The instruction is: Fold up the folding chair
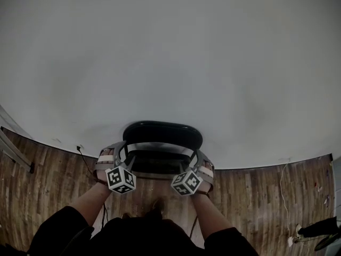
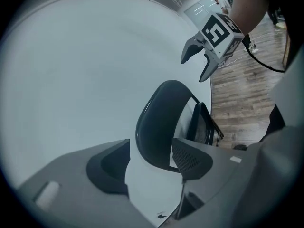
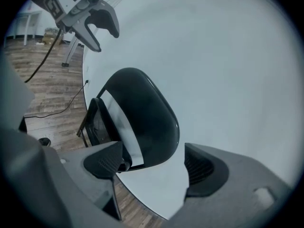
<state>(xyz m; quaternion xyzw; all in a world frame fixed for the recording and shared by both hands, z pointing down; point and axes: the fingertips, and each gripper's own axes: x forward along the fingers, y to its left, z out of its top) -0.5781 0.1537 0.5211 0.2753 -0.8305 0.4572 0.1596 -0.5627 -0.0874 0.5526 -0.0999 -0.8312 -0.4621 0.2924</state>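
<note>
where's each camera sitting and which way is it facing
head view: on the person's head, facing steeply down at the folding chair by the wall; forearms, left gripper and right gripper show
left gripper view: on the left gripper, facing along its open jaws at the chair; right gripper top right
right gripper view: on the right gripper, same aim; left gripper top left
shared: all see chair and wall

Just ahead of my matt grey plastic left tongs [image 2: 152,164] and right tongs [image 3: 154,165] I'm seeing a curved black plastic chair back [image 3: 142,118], smooth and glossy. Below them, grainy brown wood-plank floor [image 1: 256,191]; beyond, matt white wall [image 1: 170,52].
</note>
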